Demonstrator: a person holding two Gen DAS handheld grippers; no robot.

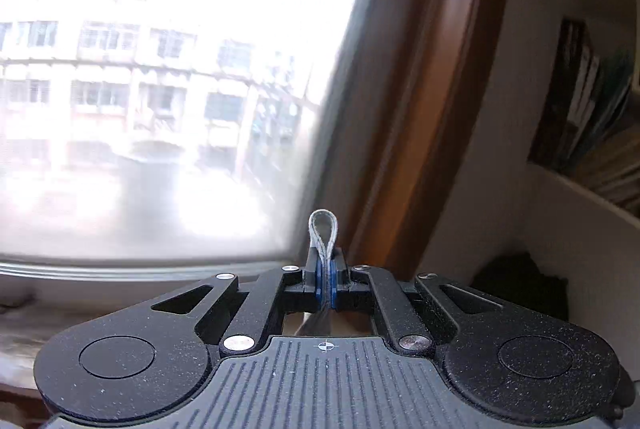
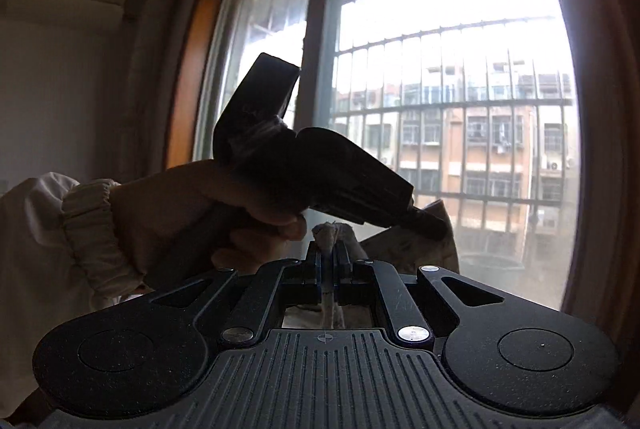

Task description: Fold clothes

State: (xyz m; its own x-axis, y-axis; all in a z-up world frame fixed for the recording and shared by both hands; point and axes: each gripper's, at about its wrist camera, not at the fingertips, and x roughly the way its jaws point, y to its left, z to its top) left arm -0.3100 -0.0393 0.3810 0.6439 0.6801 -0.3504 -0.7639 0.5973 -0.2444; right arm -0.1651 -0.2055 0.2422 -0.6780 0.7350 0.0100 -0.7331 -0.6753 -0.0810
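both claws clamp cloth: left claw [image 1: 324, 265] pinches a grey loop [image 1: 323, 229], right claw [image 2: 329, 261] a pale fold [image 2: 326, 233].

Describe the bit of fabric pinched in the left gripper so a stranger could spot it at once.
Start at the bright window and drop to its lower right corner, beside the brown wooden frame. There the left gripper is shut on a small grey fabric loop. It is the only pale, teardrop-shaped thing standing up between the blue pads.

left claw [image 1: 324, 269] clamped tight, right claw [image 2: 329, 265] clamped, both raised
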